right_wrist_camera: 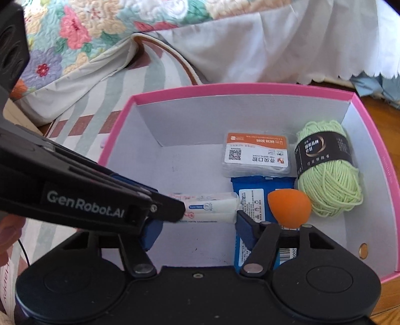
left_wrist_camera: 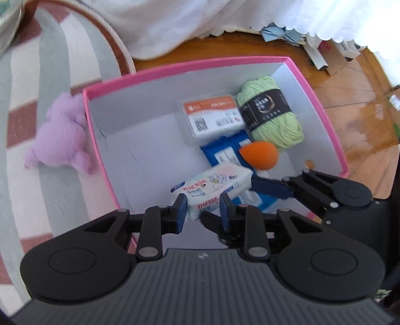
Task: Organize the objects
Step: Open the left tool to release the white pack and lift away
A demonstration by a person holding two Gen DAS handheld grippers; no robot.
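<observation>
A pink box (left_wrist_camera: 190, 65) with white walls (right_wrist_camera: 235, 120) holds an orange-labelled plastic case (left_wrist_camera: 212, 117) (right_wrist_camera: 257, 155), a green yarn ball (left_wrist_camera: 272, 112) (right_wrist_camera: 327, 172), a blue pack (left_wrist_camera: 225, 152) (right_wrist_camera: 260, 200) and an orange sponge egg (left_wrist_camera: 258, 155) (right_wrist_camera: 290, 208). My left gripper (left_wrist_camera: 203, 206) is shut on a white tissue pack (left_wrist_camera: 217, 187) (right_wrist_camera: 212, 207) and holds it low inside the box. My right gripper (right_wrist_camera: 195, 227) is open and empty just beside the pack; it also shows in the left wrist view (left_wrist_camera: 272, 187). A purple plush toy (left_wrist_camera: 62, 135) lies outside the box's left wall.
The box sits partly on a striped rug (left_wrist_camera: 30, 75) and partly on a wooden floor (left_wrist_camera: 362, 120). A white bed skirt (left_wrist_camera: 200, 20) and a floral quilt (right_wrist_camera: 75, 32) hang behind. Cardboard boxes (left_wrist_camera: 332, 55) lie at the far right.
</observation>
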